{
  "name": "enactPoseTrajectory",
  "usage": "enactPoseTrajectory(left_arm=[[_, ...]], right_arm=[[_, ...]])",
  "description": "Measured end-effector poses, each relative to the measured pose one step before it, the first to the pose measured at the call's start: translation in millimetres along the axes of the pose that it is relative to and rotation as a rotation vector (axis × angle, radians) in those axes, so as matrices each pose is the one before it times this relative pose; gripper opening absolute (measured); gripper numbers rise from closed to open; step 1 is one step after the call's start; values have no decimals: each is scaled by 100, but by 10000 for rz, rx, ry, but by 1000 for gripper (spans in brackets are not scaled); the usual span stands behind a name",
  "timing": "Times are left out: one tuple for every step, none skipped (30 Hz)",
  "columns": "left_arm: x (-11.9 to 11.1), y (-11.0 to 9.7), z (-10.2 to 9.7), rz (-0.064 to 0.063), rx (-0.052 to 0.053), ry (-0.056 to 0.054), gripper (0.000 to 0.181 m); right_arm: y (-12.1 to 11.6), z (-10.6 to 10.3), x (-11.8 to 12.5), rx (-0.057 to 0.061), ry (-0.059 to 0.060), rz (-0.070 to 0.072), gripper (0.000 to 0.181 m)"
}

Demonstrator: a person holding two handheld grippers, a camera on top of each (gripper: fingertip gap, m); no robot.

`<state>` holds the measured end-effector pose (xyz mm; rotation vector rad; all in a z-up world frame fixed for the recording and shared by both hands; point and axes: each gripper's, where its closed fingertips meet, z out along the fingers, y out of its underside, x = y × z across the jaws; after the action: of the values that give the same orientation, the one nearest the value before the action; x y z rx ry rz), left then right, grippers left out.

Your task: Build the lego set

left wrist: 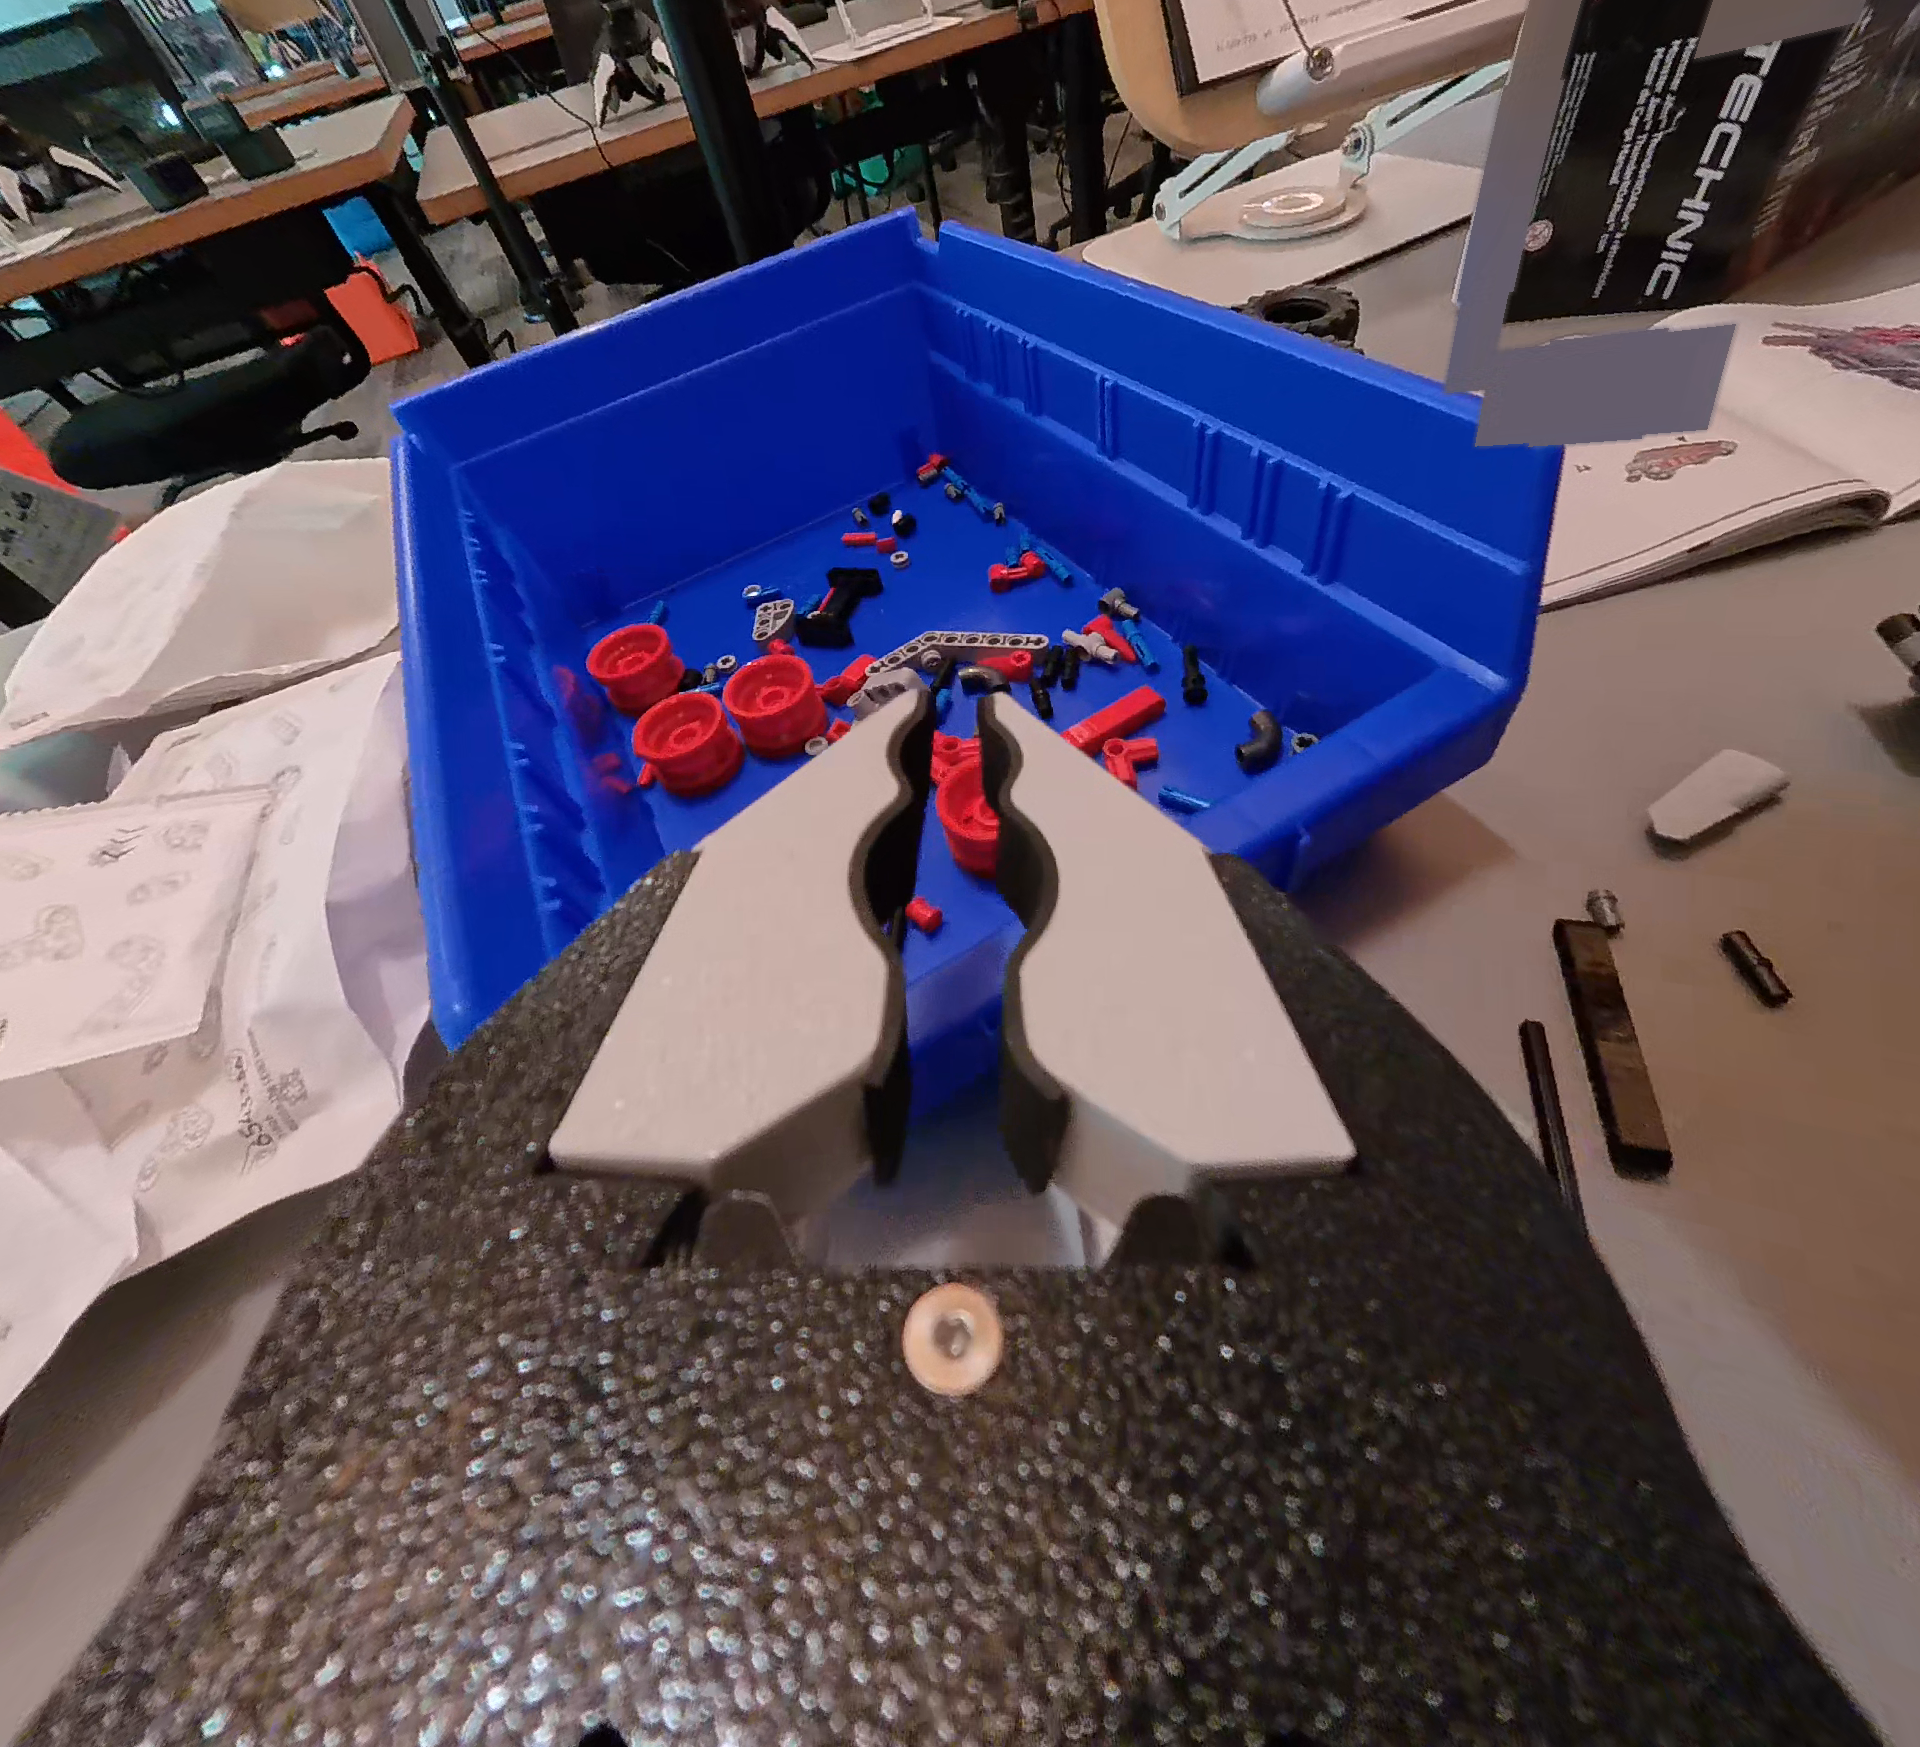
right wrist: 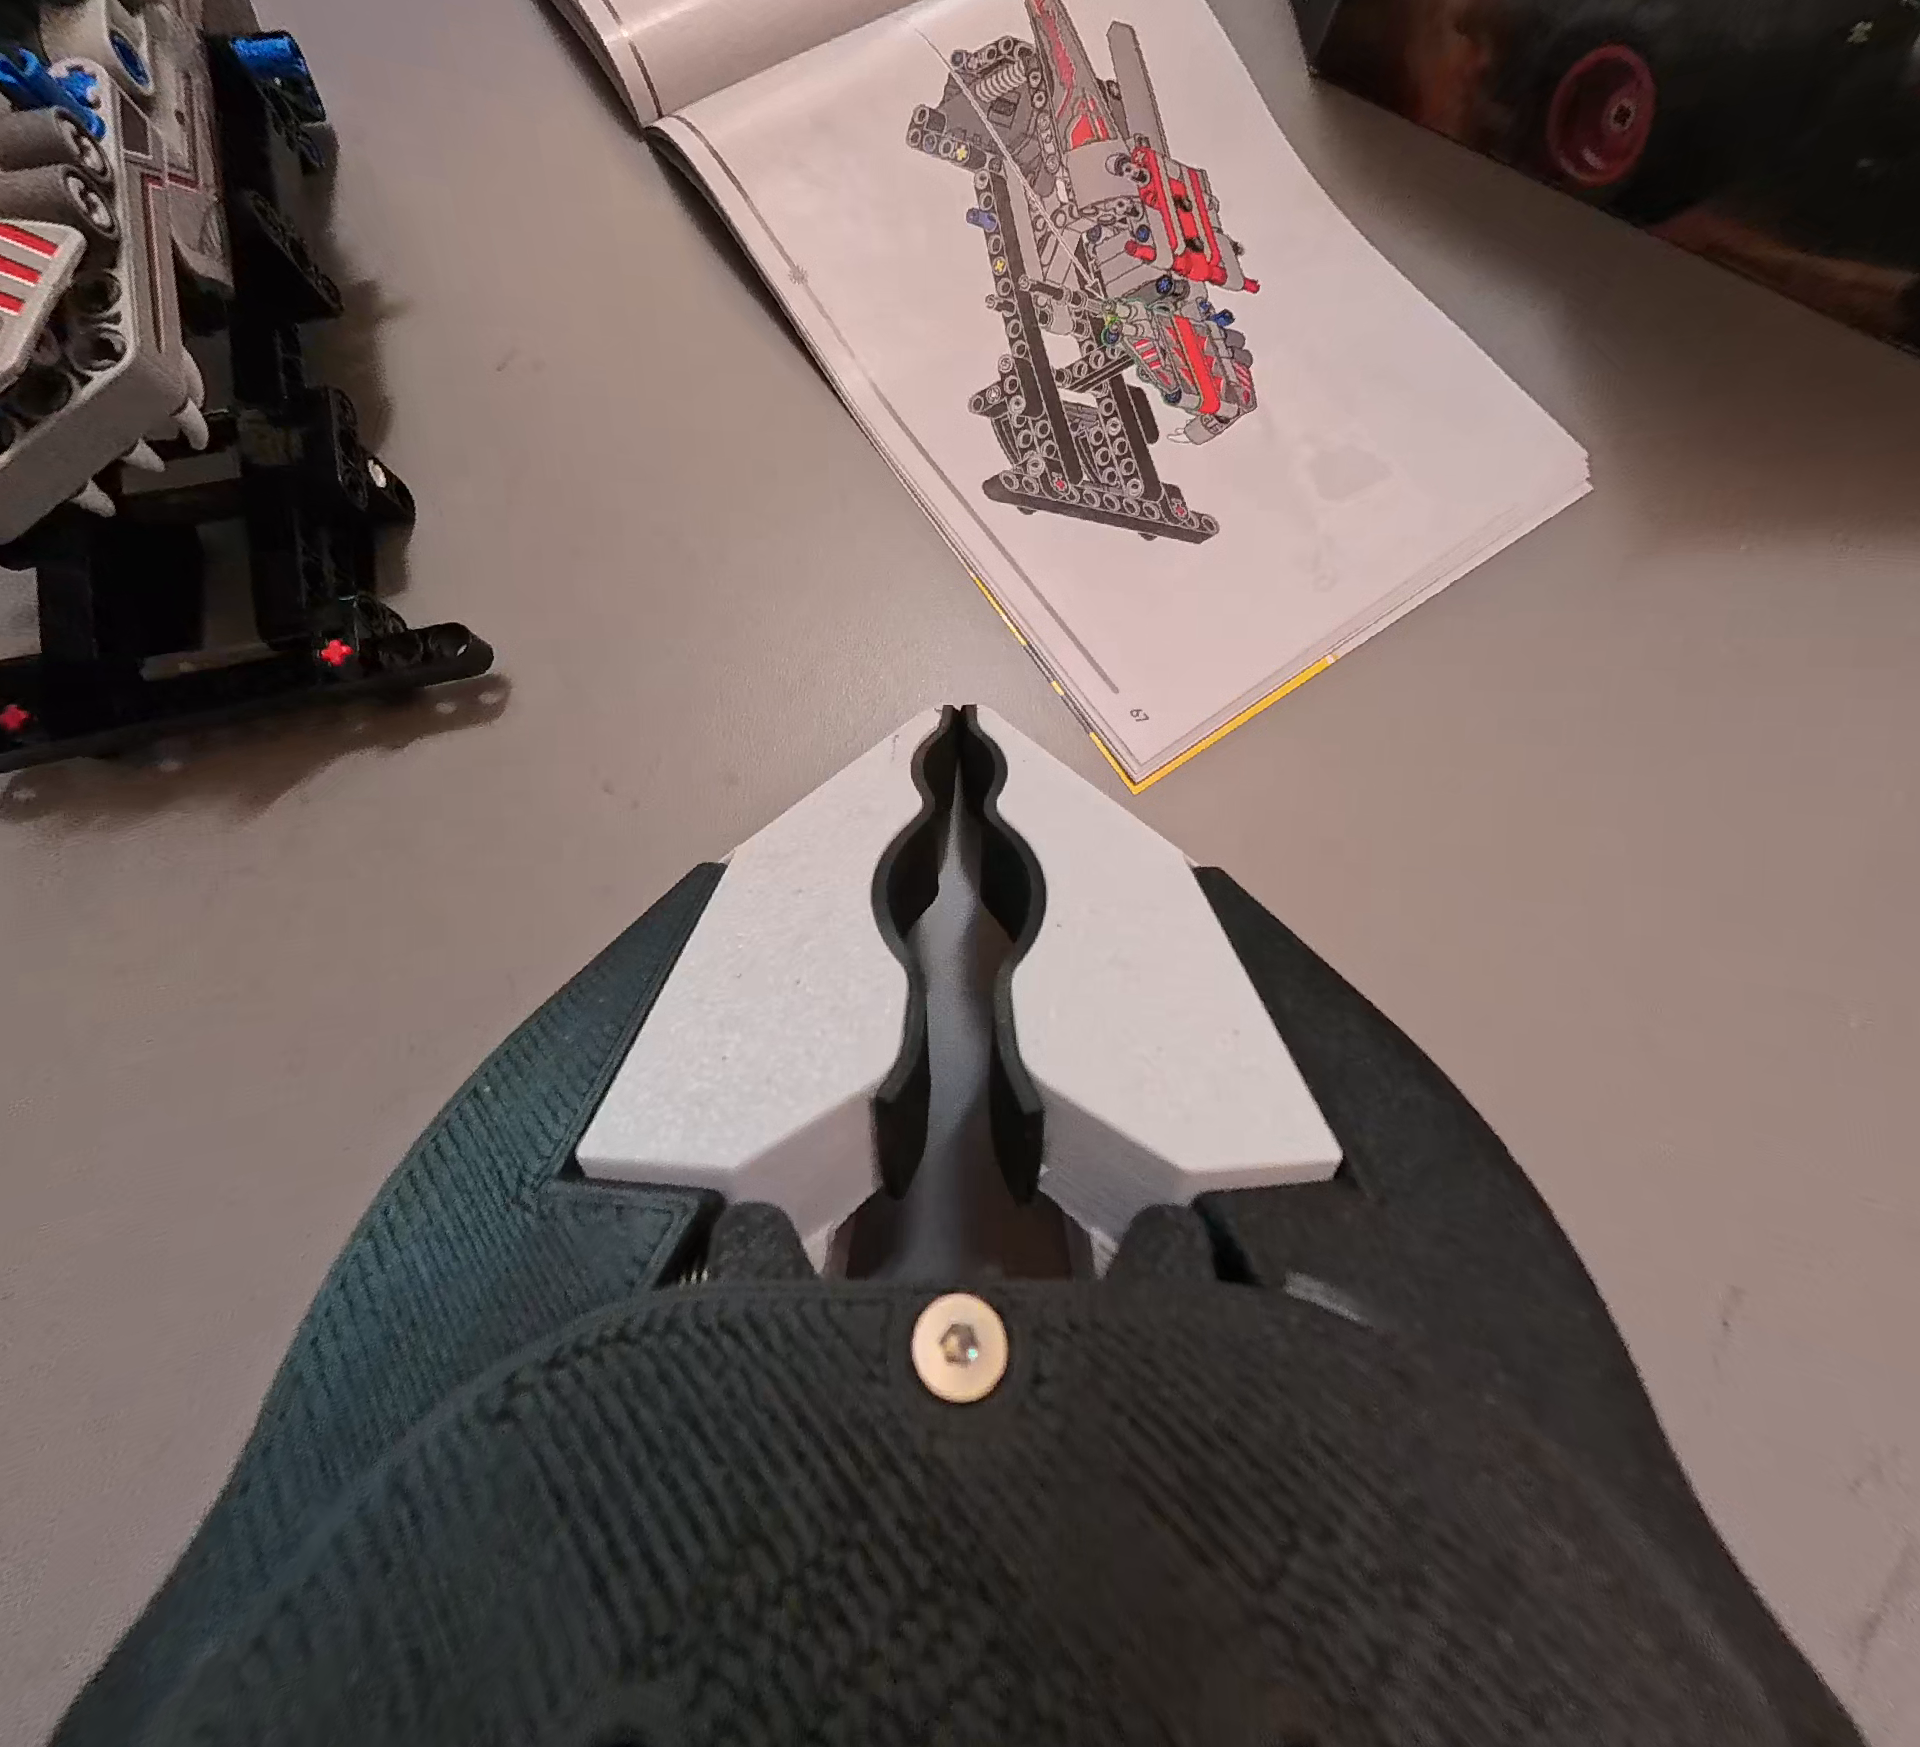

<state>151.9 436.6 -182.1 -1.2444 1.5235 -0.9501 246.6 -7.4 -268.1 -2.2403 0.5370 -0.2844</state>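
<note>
Hovering over blue bin (left wrist: 1195,409), left hand-held gripper (left wrist: 954,710) slightly parted, empty. Bin holds red wheel hubs (left wrist: 774,705), grey beam (left wrist: 961,646), small red, black, blue pins. Right hand-held gripper (right wrist: 957,712) closed, empty, over worktop (right wrist: 665,471). Part-built model (right wrist: 156,326) far left; open instruction booklet (right wrist: 1091,295) ahead; printed dark set box (right wrist: 1621,14) far right.

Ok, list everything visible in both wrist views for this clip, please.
bin: one, blue, on table ahead of left gripper
wheel hubs: four, red, in bin
small pieces: many, red, black, grey, blue, bin floor
paper bags: several, white, left of bin
loose parts: few, black, table right of bin
tyre: one, black, behind bin
instruction booklet: one, open, ahead of right gripper
box: one, dark, far right
partial model: one, black and grey, left
left gripper: slightly open, empty
right gripper: shut, empty
</note>
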Motion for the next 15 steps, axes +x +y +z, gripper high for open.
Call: enactPoseTrajectory(left_arm=[[-39, -17, 81, 39, 57, -46, 5], [-69, 12, 101, 19, 31, -62, 4], [-58, 9, 111, -12, 21, -75, 4], [28, -75, 98, 1, 58, -53, 4], [156, -254, 70, 37, 139, -29, 4], [339, -513, 9, 82, 266, 11, 4], [621, -762, -33, 94, 349, 77, 4], [1096, -1053, -91, 107, 404, 247, 6], [1765, -1296, -151, 178, 444, 491, 6], [2303, -1262, -98, 301, 340, 668, 6], [2497, -967, 42, 506, 132, 650, 7], [2363, -752, 183, 754, -41, 440, 12], [2263, -696, 261, 997, -157, 282, 14], [2306, -760, 281, 1130, -227, 264, 16], [2282, -901, 307, 1170, -233, 274, 20]], right_arm=[[14, -37, 10, 6, 12, -21, 0], [18, 4, 38, 6, 21, -32, 0], [1, -11, -5, 7, 22, -31, 0], [25, -11, -21, 9, 17, -39, 0], [20, -30, -21, 6, -6, -12, 0], [16, 12, 20, 7, -40, 43, 0], [21, -55, -66, 4, -62, 81, 0], [-108, -75, -204, -2, -84, 83, 0], [-96, -52, -18, -3, -60, 48, 0], [-56, -47, -134, 4, -119, 5, 1], [-80, -93, -385, 15, -272, -63, 8], [-9, -114, -402, 3, -210, -60, 14], [-7, -65, -217, -1, -130, -48, 18], [17, -16, -313, 1, -155, -81, 24], [55, -7, -399, 1, -171, -134, 31]])
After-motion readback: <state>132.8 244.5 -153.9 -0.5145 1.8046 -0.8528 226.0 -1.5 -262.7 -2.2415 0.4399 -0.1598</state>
